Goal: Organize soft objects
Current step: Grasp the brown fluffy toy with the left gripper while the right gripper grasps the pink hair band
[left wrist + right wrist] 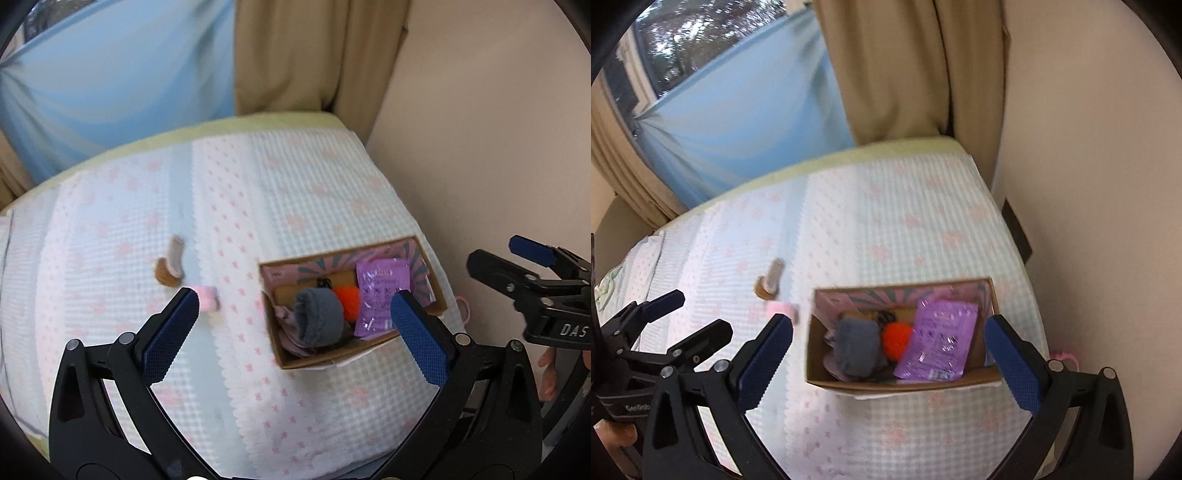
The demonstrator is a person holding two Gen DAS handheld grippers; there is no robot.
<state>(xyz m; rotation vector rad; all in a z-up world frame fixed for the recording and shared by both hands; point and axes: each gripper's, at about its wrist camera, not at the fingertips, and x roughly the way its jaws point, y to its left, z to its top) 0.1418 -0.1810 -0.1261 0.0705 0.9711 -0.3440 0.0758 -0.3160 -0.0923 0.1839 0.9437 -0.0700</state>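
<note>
A cardboard box (284, 354) (812, 354) sits on the bed near its right edge. In it lie a grey rolled sock (319, 317) (857, 345), an orange ball (348, 301) (895, 339) and a purple packet (378, 295) (938, 339). On the bed left of the box lie a small pink item (207, 298) (783, 308) and a brown-and-grey item (170, 264) (770, 282). My left gripper (295, 321) is open and empty above the box. My right gripper (888, 350) is open and empty above the box; it also shows in the left wrist view (517, 266).
The bed has a pale checked cover (314, 184) (905, 214) with pink bows. A wall (480, 129) runs along its right side. Beige curtains (897, 66) and a blue sheet (746, 118) hang behind. A pink thing (1067, 357) lies right of the box.
</note>
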